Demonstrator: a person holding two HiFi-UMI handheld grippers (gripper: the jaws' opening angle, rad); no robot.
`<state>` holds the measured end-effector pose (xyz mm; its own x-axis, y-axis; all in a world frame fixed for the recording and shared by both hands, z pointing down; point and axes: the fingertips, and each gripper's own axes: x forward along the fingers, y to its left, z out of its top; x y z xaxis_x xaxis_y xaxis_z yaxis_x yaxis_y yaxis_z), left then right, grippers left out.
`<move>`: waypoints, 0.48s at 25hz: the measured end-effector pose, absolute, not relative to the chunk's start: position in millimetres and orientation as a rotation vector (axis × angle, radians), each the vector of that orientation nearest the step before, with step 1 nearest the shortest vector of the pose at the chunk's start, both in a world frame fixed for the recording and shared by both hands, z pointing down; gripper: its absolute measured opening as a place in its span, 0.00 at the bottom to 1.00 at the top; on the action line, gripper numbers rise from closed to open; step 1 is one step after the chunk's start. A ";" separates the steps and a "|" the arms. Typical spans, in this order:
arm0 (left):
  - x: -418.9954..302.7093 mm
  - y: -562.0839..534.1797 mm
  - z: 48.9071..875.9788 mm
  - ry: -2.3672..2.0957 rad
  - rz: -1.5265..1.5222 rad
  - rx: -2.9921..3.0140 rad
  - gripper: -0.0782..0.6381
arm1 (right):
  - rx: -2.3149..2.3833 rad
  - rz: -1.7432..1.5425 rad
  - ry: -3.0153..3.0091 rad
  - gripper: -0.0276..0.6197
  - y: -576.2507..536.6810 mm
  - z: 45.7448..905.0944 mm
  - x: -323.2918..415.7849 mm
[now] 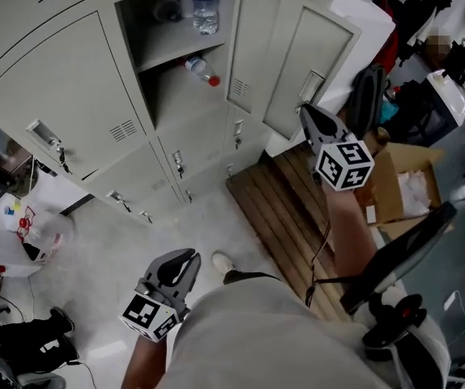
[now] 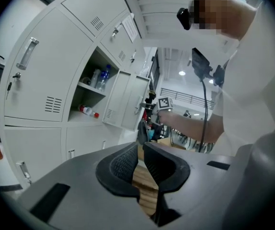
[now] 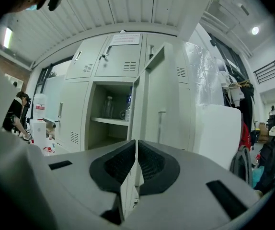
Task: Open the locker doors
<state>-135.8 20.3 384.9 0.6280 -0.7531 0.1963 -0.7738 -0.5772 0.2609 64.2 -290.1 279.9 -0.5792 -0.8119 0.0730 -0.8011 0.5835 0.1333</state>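
Overhead, my right tongs (image 1: 307, 113) meet the free edge of the open locker door (image 1: 322, 51) beside its handle (image 1: 312, 86); it is likely thin steel, light and stiff, best pulled there. Left view: my left tongs (image 2: 140, 150) are barely parted, empty. Right view: the jaws pinch that door edge; the paper notice (image 3: 125, 39) above is unreadable.
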 end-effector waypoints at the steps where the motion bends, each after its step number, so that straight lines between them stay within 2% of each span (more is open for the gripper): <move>1: -136.7 18.5 385.7 -1.229 0.087 2.526 0.17 | 1.341 -0.123 -2.697 0.08 -283.9 282.0 54.1; 6: -142.7 0.2 380.7 -1.264 0.054 2.516 0.13 | 1.055 -0.075 -2.831 0.08 -245.3 297.9 -29.0; 12: -163.7 -24.7 375.9 -1.367 0.020 2.438 0.12 | 0.553 -0.093 -2.964 0.08 -192.9 316.6 -156.2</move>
